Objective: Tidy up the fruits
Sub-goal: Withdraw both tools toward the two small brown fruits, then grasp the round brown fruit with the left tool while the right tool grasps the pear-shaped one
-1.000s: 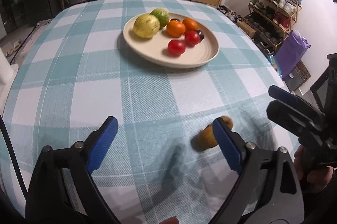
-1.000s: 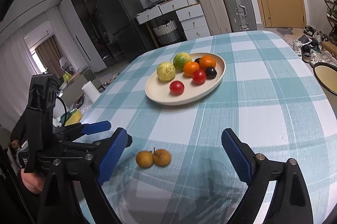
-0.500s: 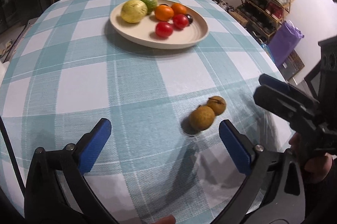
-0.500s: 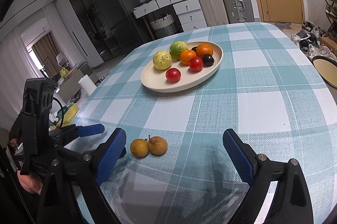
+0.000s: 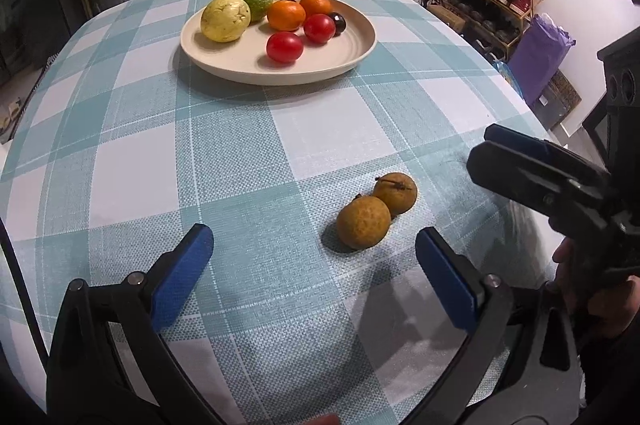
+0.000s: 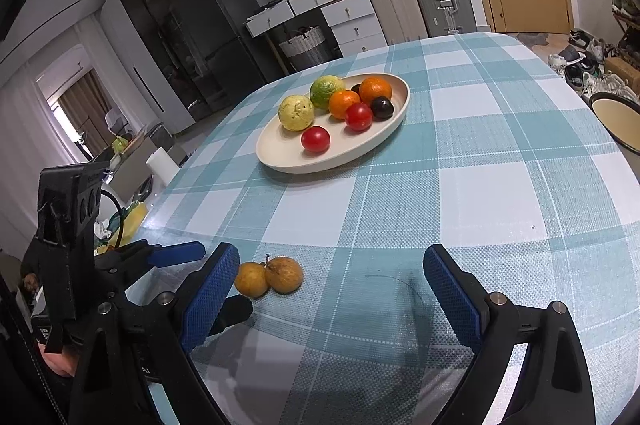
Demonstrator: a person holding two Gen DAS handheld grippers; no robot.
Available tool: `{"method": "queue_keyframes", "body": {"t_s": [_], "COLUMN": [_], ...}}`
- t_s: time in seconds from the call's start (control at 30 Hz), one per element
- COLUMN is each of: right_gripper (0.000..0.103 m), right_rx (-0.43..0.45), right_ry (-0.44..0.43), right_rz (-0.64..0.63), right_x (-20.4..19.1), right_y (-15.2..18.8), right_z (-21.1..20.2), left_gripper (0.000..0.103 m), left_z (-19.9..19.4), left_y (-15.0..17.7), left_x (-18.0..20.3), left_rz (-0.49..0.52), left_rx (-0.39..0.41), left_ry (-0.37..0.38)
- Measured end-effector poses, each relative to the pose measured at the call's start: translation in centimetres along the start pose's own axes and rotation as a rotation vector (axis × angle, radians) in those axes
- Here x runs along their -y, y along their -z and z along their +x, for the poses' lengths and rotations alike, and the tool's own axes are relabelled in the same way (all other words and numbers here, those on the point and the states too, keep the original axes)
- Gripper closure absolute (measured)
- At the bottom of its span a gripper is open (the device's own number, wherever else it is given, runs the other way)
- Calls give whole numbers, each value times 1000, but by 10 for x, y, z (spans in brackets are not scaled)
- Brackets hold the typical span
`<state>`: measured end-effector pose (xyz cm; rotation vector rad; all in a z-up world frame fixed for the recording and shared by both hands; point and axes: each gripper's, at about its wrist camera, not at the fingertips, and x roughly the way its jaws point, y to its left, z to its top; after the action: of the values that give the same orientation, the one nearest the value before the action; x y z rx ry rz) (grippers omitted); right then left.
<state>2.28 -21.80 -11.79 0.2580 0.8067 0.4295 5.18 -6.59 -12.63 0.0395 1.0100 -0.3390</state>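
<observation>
Checked tablecloth (image 5: 280,145): longan pair (image 5: 374,211) axis toward plate (image 5: 360,45).

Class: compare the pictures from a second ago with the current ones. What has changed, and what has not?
The left gripper has eased down toward the two brown fruits, which now lie clear ahead of its open fingers instead of partly hidden behind one. Nothing was grasped or released. The right gripper, the plate and its fruit stayed as they were.
</observation>
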Motion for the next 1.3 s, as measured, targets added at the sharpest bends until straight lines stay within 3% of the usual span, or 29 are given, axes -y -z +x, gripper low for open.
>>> {"method": "queue_keyframes", "body": {"t_s": [0.07,0.13,0.33,0.53,0.7,1.3], "right_gripper": [8,8,7,7,7,7], "right_rx": [-4,-5,-5,-10,-19,-59], "right_ry": [-3,-5,-13,-20,-19,-3], "right_rz": [5,8,19,22,25,-37], "right_x": [1,2,5,6,6,-13], "right_y": [0,1,1,1,1,6], "right_z": [1,1,1,3,5,11], "left_gripper": [7,22,38,76,78,78], "left_z": [0,0,0,1,0,-35], "left_y": [0,0,-2,0,3,5], "left_x": [0,0,1,3,0,-44], "left_rz": [-1,-1,2,20,6,-75], "left_rx": [1,-1,-13,-27,-19,67], "left_ry": [4,27,102,159,189,168]}}
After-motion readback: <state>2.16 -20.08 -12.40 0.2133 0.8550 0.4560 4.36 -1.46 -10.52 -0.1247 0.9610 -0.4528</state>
